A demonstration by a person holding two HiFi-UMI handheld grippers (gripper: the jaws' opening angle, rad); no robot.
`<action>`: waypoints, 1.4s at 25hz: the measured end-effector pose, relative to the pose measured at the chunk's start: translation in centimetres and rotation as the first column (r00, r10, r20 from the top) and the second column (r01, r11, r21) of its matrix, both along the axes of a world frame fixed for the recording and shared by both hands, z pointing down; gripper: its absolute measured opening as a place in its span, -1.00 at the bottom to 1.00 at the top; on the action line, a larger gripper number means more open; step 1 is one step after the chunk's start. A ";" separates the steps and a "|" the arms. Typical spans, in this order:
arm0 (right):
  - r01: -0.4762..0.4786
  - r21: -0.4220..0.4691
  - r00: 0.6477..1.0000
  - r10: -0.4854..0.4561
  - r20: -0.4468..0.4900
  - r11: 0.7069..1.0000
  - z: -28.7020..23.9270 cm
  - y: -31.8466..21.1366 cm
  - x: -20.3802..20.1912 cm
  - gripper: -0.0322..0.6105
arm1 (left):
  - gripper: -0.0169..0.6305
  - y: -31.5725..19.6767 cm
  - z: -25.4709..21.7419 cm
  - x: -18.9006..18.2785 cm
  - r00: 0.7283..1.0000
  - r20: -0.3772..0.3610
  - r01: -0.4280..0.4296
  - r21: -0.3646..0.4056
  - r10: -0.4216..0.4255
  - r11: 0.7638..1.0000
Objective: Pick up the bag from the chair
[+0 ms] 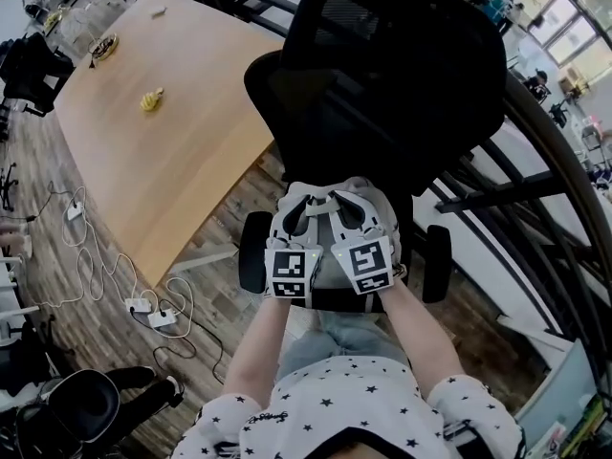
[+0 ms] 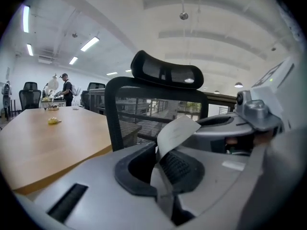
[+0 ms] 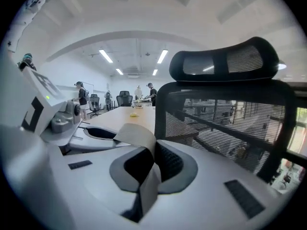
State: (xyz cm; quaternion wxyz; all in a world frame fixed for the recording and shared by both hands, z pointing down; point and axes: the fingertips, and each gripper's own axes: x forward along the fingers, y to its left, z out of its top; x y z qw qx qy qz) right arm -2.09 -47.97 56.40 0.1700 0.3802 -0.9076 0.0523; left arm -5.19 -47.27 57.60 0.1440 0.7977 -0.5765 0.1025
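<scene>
A pale grey bag (image 1: 330,220) sits over the seat of a black mesh office chair (image 1: 382,84); I cannot tell whether it rests on the seat. My two grippers are side by side just in front of the chair back. The left gripper (image 1: 308,216) is shut on a flat grey bag strap (image 2: 176,132), which loops up out of its jaws (image 2: 160,169). The right gripper (image 1: 350,210) is shut on the other strap (image 3: 138,135), pinched between its jaws (image 3: 152,166). Each gripper view shows the other gripper alongside, the right one (image 2: 254,114) and the left one (image 3: 62,119).
A long wooden table (image 1: 163,132) stands left of the chair, with a banana (image 1: 151,99) on it. Cables and power strips (image 1: 148,312) lie on the wood floor. Dark railings (image 1: 535,189) run on the right. Another black chair (image 1: 81,404) is at bottom left. People stand far off (image 2: 65,87).
</scene>
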 end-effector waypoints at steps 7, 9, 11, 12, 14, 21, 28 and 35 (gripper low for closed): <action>-0.065 0.028 0.997 0.064 0.045 0.997 -3.0 8.2 2.1 -0.90 | -0.88 8.2 -3.2 1.8 0.998 -0.056 -0.019 0.061 0.022 0.998; -0.085 0.039 0.995 0.083 0.059 0.996 -3.9 10.8 2.7 -0.90 | -0.89 11.0 -4.1 2.4 0.997 -0.067 -0.027 0.075 0.032 0.997; -0.102 0.052 0.993 0.098 0.071 0.993 -4.7 13.4 3.2 -0.90 | -0.90 13.6 -4.9 2.8 0.996 -0.078 -0.031 0.094 0.038 0.995; -0.111 0.060 0.991 0.106 0.077 0.992 -5.1 14.6 3.6 -0.90 | -0.90 14.9 -5.4 3.1 0.996 -0.084 -0.032 0.106 0.041 0.994; -0.131 0.076 0.988 0.124 0.089 0.988 -6.0 17.1 4.3 -0.90 | -0.90 17.5 -6.4 3.7 0.994 -0.092 -0.038 0.129 0.050 0.991; -0.188 0.114 0.976 0.173 0.130 0.976 -8.3 26.7 6.7 -0.90 | -0.90 27.3 -8.9 5.9 0.993 -0.089 -0.063 0.201 0.082 0.978; -0.220 0.151 0.966 0.194 0.172 0.964 -9.9 36.7 8.5 -0.90 | -0.90 37.6 -10.8 7.5 0.993 -0.059 -0.085 0.269 0.104 0.960; -0.226 0.158 0.960 0.193 0.202 0.961 -12.2 44.7 8.4 -0.90 | -0.91 45.5 -13.6 7.2 0.994 -0.062 -0.071 0.312 0.094 0.947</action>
